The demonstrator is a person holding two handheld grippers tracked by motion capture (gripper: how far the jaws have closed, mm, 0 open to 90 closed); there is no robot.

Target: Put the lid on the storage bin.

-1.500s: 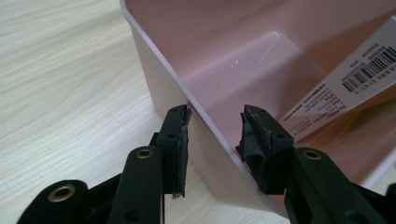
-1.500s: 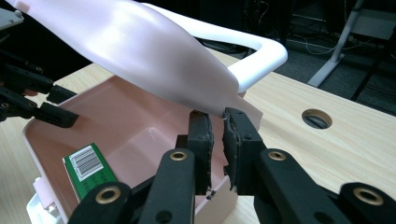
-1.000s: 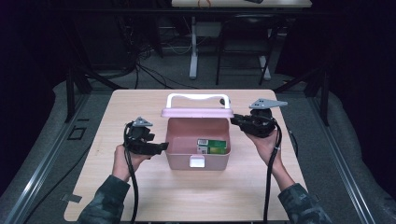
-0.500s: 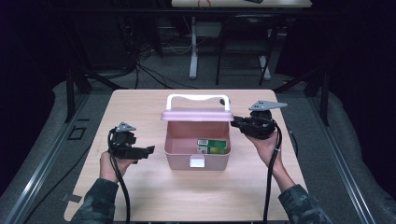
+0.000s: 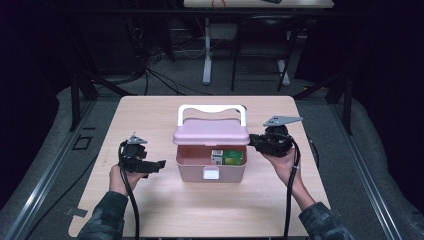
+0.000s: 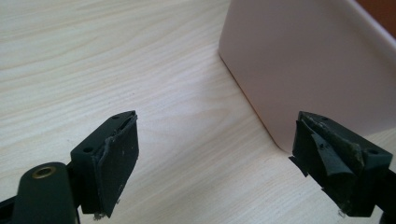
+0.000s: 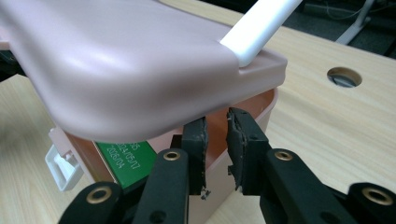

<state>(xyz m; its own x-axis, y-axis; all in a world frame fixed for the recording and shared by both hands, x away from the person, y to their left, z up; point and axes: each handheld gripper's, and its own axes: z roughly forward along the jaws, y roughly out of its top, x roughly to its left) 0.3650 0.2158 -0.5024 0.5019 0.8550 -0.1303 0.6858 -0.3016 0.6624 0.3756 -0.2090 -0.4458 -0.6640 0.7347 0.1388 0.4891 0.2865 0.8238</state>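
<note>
Flanking pink box (image 5: 210,170), lid (image 5: 211,132) overhanging fingers (image 7: 195,140)

A lab or recording studio, by the look of it: a pale wooden table (image 5: 150,210) stands on grey floor amid black drapes, with cables (image 5: 150,77) snaking behind it, metal rails alongside, and a second table's legs (image 5: 207,55) (white steel) beyond.

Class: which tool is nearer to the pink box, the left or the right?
Right. The right tool is at the pink box rim; the left tool is apart from its side.
</note>
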